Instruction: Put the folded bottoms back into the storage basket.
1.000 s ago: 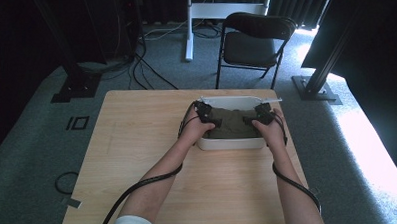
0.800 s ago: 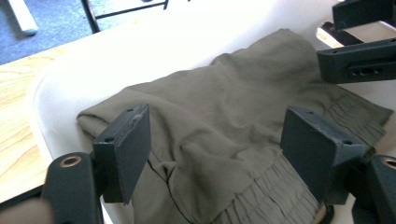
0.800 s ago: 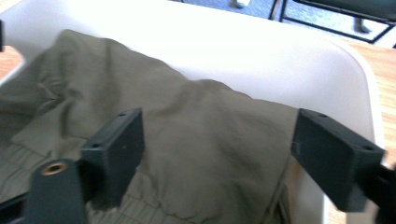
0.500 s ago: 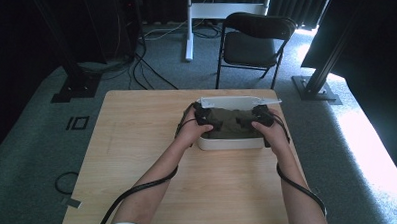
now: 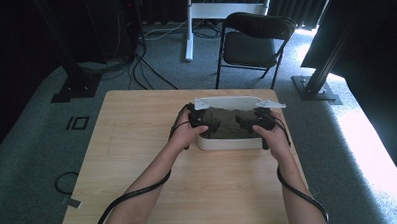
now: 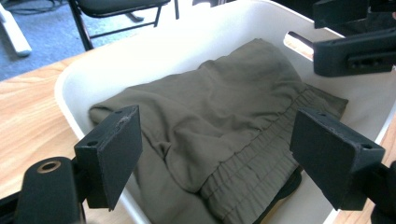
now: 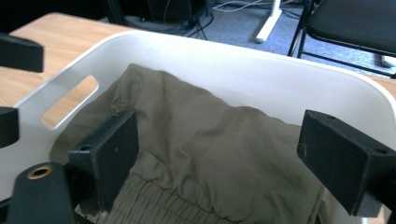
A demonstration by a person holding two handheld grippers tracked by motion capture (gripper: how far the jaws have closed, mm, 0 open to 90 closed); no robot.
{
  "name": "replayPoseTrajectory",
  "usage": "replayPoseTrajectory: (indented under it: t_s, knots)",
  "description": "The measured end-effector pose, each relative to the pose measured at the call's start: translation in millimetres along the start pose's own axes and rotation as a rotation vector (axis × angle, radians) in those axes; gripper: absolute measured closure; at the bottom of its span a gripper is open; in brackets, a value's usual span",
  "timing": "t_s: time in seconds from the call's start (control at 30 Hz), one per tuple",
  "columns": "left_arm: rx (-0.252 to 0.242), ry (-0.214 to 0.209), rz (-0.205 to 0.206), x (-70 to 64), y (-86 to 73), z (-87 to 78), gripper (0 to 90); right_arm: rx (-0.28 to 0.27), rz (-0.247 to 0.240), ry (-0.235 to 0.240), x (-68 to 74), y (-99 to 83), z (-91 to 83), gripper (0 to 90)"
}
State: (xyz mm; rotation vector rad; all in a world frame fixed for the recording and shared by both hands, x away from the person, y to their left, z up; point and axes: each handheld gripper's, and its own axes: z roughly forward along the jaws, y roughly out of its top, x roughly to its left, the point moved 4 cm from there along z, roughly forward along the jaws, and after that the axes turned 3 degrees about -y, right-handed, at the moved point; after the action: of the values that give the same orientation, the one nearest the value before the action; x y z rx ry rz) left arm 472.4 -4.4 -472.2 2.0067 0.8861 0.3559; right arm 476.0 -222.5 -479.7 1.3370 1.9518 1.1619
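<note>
A: Where is the cloth?

B: It lies in the white bin, which sits on the table toward its far right part. It is an olive garment, crumpled, with a gathered elastic band running along one edge. It covers most of the bin floor.

A: And the left gripper?

B: Its jaws are spread wide, one at each side of the left gripper view, with the cloth between and below them. Neither jaw presses on the fabric there, so nothing is grasped. In the high view it hangs over the left end of the bin.

A: The right gripper?

B: Released as well. Its jaws stand far apart over the cloth, the left one low, close to the elastic band; whether it touches the fabric cannot be told. In the high view it sits over the right end of the bin.

A: Do the two grippers see each other?

B: Yes. The left gripper view shows the other gripper's black jaws at the upper right, beside the bin's handle slot. The right gripper view shows black parts at its left edge, near the slot.

A: Anything beyond the table?

B: A black folding chair stands on the carpet just past the far edge.
</note>
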Motion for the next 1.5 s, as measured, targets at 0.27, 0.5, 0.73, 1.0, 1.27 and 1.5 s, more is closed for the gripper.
replayPoseTrajectory:
  t_s: [0.27, 0.5, 0.73, 1.0, 1.27, 1.5]
  knots:
    - [-0.027, 0.009, -0.004, 3.2, -6.0, -16.2, 18.3, -0.012, 0.005, -0.026, -0.5, -4.5, -9.4, 12.5]
    - [-0.038, 0.01, 0.002, 0.8, -9.3, -26.6, 18.3, -0.013, -0.02, -0.03, 2.9, -6.3, -19.9, 12.6]
    - [-0.037, -0.002, 0.011, -4.3, -14.6, -32.5, 18.3, -0.029, -0.04, -0.04, 3.4, -9.7, -29.3, 12.6]
    - [-0.038, -0.002, 0.008, -5.6, -23.8, -38.7, 18.3, -0.032, -0.068, -0.031, 6.6, -18.4, -42.3, 12.5]
    - [-0.036, 0.005, 0.028, -9.6, -29.7, -45.3, 18.3, -0.046, -0.064, -0.028, 10.4, -30.5, -55.1, 12.5]
    - [-0.031, 0.008, 0.034, -12.3, -38.1, -50.0, 18.3, -0.053, -0.047, -0.036, 11.1, -41.2, -65.5, 12.0]
